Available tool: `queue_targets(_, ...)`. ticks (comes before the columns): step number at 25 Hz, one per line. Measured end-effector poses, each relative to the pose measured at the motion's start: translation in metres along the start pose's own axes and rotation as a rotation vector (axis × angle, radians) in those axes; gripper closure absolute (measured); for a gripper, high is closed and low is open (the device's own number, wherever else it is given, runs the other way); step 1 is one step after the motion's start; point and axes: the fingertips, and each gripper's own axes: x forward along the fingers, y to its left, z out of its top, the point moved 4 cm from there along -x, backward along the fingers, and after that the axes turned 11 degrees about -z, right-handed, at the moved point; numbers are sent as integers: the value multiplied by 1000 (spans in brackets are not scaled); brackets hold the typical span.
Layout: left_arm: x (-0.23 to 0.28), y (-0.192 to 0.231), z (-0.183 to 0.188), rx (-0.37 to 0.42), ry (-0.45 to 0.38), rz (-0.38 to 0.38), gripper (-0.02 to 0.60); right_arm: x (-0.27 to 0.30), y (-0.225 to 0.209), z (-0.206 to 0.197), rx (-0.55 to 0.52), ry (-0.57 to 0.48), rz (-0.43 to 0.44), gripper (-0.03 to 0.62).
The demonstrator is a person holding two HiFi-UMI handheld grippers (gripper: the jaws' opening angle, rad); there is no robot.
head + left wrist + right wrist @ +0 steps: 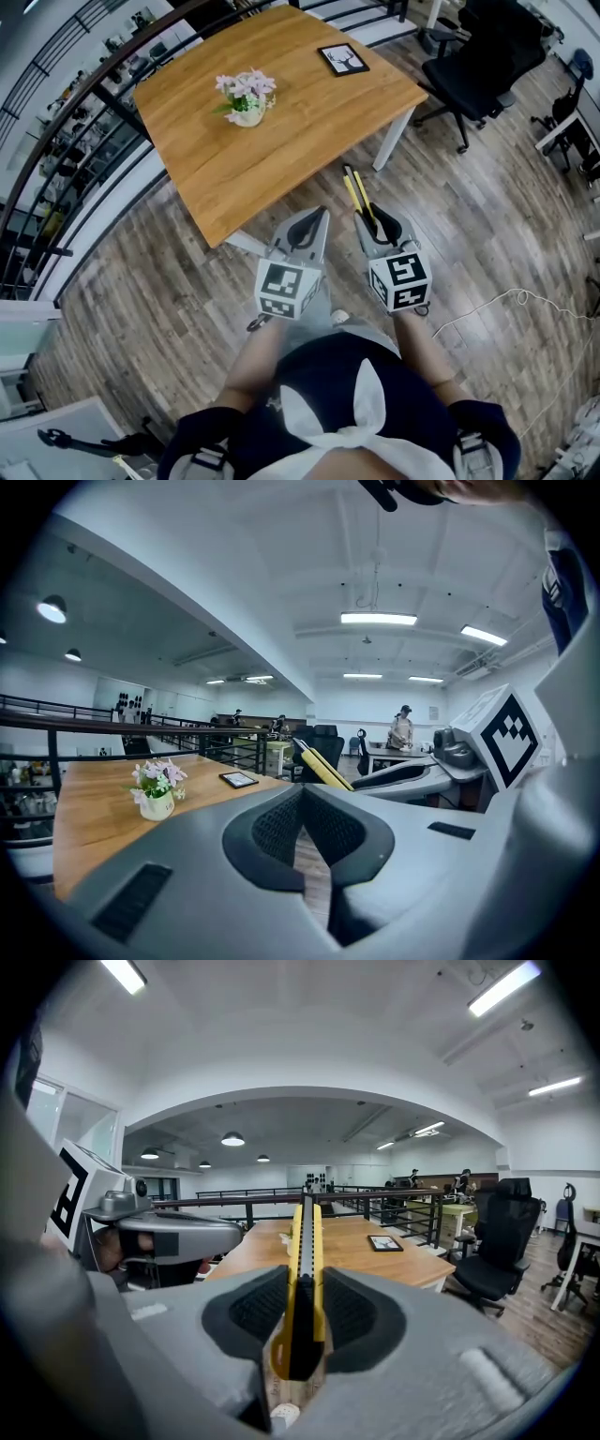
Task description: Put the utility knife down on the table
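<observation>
The yellow utility knife (305, 1269) is clamped between the pads of the right gripper (375, 217) and held in the air just short of the wooden table (281, 131), while the left gripper (317, 223) beside it is closed on nothing.

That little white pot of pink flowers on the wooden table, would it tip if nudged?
Probably, if pushed high: the small white pot of pink flowers has blooms spreading wider than its base. It looks light, so a low nudge might just slide it across the smooth wooden table.
</observation>
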Motion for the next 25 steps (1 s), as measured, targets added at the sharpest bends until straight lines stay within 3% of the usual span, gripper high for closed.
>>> queue_targets(13, 74, 116, 13, -25, 31, -13, 566, 128, -23, 41, 4, 18, -5, 482)
queue_targets(25, 103, 197, 28, -17, 28, -43, 566, 202, -29, 72, 12, 13, -60, 482)
